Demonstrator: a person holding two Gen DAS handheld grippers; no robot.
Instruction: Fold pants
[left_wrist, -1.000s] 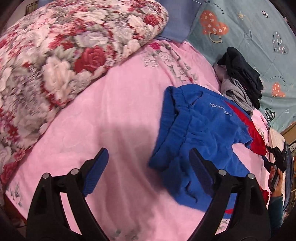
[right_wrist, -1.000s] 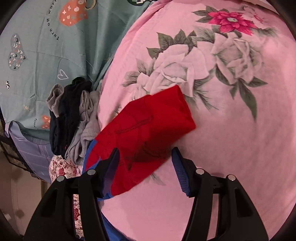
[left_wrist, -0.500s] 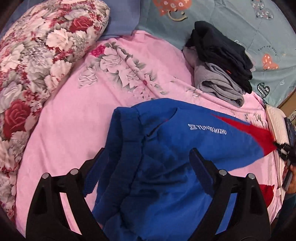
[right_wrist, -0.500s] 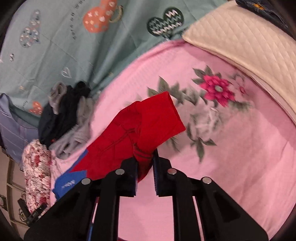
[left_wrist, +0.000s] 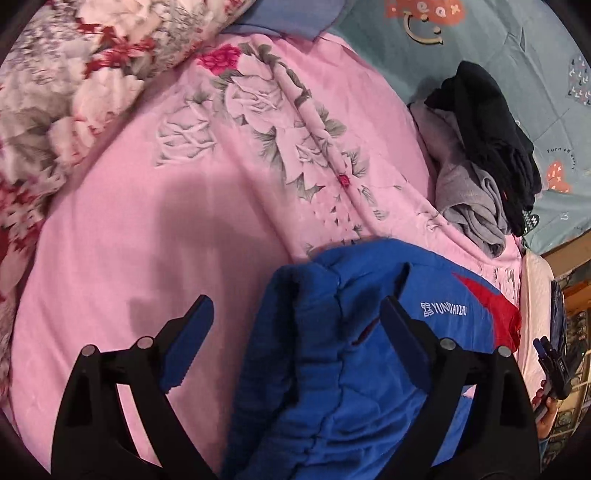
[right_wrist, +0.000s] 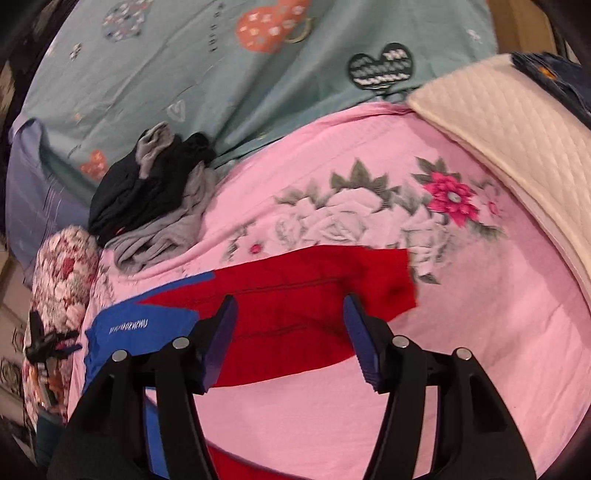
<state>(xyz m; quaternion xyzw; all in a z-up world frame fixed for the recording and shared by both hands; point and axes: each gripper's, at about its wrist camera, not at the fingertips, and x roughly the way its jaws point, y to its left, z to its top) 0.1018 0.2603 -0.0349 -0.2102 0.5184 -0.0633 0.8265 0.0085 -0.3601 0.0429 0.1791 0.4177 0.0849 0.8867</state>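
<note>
The blue and red pants (left_wrist: 354, 354) lie on the pink flowered bedspread (left_wrist: 166, 229). In the left wrist view the bunched blue waist end fills the lower middle, and my open left gripper (left_wrist: 295, 325) hovers over its edge, holding nothing. In the right wrist view the red leg end (right_wrist: 314, 295) lies spread flat, running left into the blue part (right_wrist: 140, 325). My right gripper (right_wrist: 290, 328) is open just above the red cloth and holds nothing.
A pile of black and grey clothes (left_wrist: 484, 155) lies at the far edge of the bedspread, also in the right wrist view (right_wrist: 155, 206). A floral quilt (left_wrist: 66, 74) lies far left, teal sheet (right_wrist: 229, 74) beyond, a cream quilted pad (right_wrist: 509, 140) right.
My right gripper was shut on the red leg half a second ago; it has let go and opened, and the leg now lies flat. My left gripper shifted left off the blue waist.
</note>
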